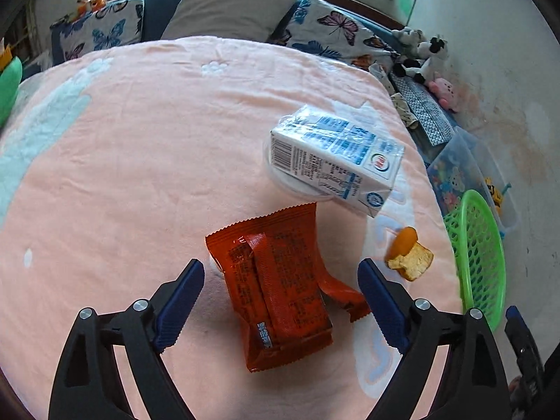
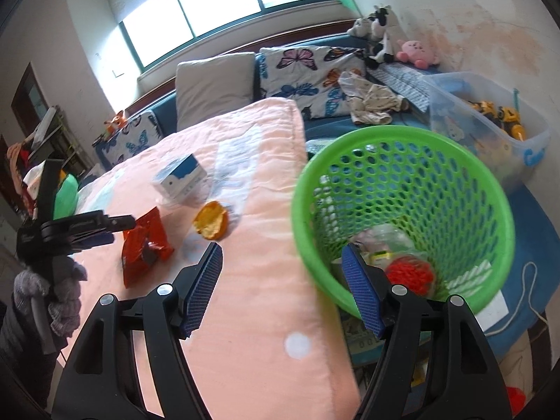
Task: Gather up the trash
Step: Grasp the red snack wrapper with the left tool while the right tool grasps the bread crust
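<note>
An orange-red snack wrapper (image 1: 280,290) lies on the pink blanket (image 1: 140,175), between the fingers of my open left gripper (image 1: 281,301), which sits just above it. A white and blue milk carton (image 1: 336,157) lies behind it, on a white lid. An orange peel (image 1: 409,255) lies to the right. In the right wrist view the wrapper (image 2: 143,245), carton (image 2: 180,176) and peel (image 2: 211,224) show at left, with the left gripper (image 2: 115,227) at the wrapper. My right gripper (image 2: 283,287) is open and empty beside the green mesh basket (image 2: 402,161), which holds some trash.
The basket (image 1: 479,262) stands at the blanket's right edge. A clear plastic bin (image 2: 490,119) with toys is behind it. Butterfly pillows (image 2: 308,73), a grey pillow (image 2: 213,87) and plush toys (image 2: 385,31) line the back. A blue mat (image 2: 535,231) lies under the basket.
</note>
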A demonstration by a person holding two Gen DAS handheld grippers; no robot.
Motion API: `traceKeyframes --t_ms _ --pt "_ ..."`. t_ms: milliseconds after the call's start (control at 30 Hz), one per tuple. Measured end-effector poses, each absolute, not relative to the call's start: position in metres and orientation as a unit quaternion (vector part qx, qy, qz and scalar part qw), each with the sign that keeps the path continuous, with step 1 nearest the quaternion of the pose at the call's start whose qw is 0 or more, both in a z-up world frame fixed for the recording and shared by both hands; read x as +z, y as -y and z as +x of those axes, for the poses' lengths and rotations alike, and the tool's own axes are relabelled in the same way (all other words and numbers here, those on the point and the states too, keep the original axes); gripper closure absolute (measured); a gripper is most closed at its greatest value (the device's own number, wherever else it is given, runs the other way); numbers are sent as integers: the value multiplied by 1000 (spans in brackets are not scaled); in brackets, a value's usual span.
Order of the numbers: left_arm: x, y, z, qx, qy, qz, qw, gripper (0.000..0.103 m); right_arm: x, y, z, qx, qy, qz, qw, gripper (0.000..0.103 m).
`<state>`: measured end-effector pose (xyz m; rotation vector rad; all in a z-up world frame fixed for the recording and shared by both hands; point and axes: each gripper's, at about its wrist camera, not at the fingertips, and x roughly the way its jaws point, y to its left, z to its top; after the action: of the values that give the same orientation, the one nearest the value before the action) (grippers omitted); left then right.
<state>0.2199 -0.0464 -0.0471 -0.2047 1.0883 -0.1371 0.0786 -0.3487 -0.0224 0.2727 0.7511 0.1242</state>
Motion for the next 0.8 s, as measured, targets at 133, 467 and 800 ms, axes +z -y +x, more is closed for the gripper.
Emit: traceKeyframes --t_ms 133,467,800 --pt "-55 49 227 -54 -525 -101 843 14 -24 337 86 72 -370 126 918 32" --pt "-76 44 244 -11 -547 -116 829 12 -32 318 107 92 -388 107 911 32" --pt "-84 53 255 11 -547 -97 832 11 -42 305 126 105 -403 97 904 32"
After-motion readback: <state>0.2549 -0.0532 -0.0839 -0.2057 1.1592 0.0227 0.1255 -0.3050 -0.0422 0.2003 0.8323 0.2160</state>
